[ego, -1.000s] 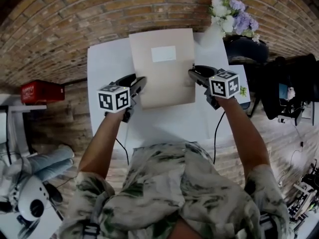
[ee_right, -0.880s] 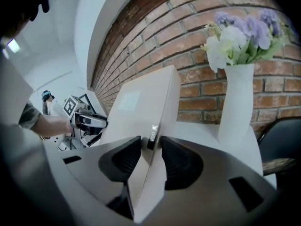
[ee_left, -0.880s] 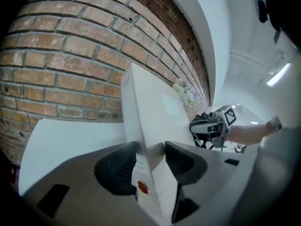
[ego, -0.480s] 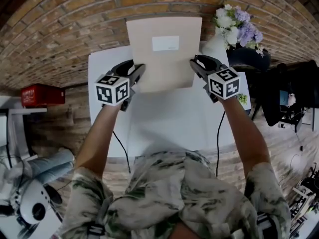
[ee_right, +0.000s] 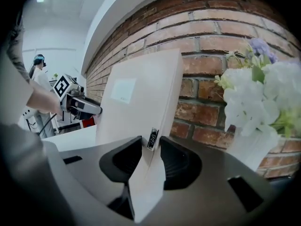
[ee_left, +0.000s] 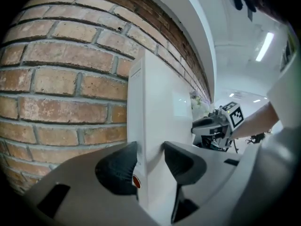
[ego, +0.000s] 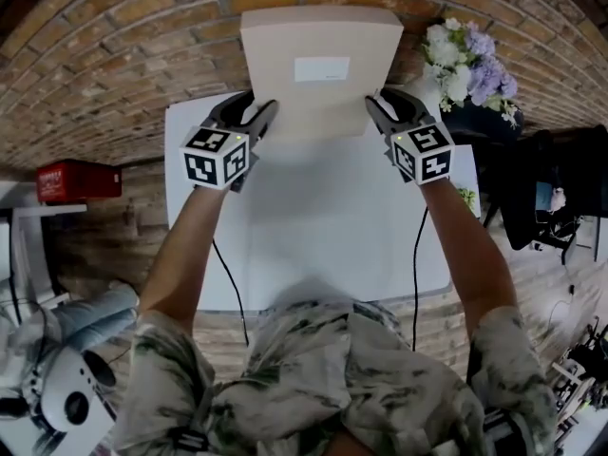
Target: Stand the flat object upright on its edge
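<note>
left gripper [ego: 256, 117]: fingers just closed further, clamped on left edge of flat beige cardboard box [ego: 318, 103] | box near-upright at back of white bench [ego: 323, 217], by brick wall [ego: 114, 55] | right gripper [ego: 383, 112]: same, right edge | step: we're raising it; next we seat the bottom edge, release slowly

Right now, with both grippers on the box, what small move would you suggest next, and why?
Probably ease the box down until its bottom edge sits firmly on the table, before letting go. It is nearly upright near the brick wall, the left gripper and right gripper clamped on its side edges, jaws having just closed further on it; whether it rests yet is unclear.
</note>
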